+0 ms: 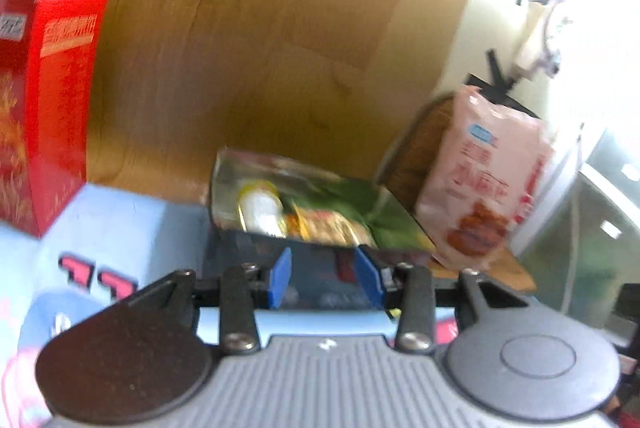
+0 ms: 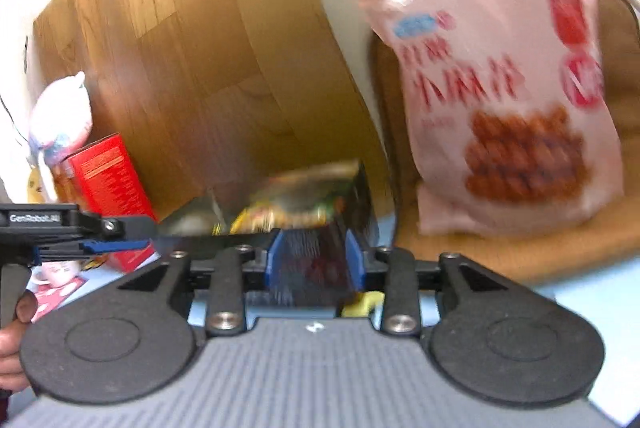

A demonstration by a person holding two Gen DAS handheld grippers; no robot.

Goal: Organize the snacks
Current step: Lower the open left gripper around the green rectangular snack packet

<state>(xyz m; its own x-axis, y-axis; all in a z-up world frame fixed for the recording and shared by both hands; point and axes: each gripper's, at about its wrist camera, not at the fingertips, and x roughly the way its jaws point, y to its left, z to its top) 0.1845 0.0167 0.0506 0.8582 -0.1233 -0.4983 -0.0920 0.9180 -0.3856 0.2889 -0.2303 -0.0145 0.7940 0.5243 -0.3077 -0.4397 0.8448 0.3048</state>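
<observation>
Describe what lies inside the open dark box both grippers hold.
Inside the dark box: a yellow-capped white bottle and colourful snack packets. Blur and overlap hide anything beneath.

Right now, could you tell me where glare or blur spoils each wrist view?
Left wrist view: window glare burns out the upper right; motion blur smears the open dark box and the pink snack bag, while the left tool stays fairly sharp. Right wrist view: blur is heavier, the pink snack bag's print is unreadable, and the corners are washed out.
</observation>
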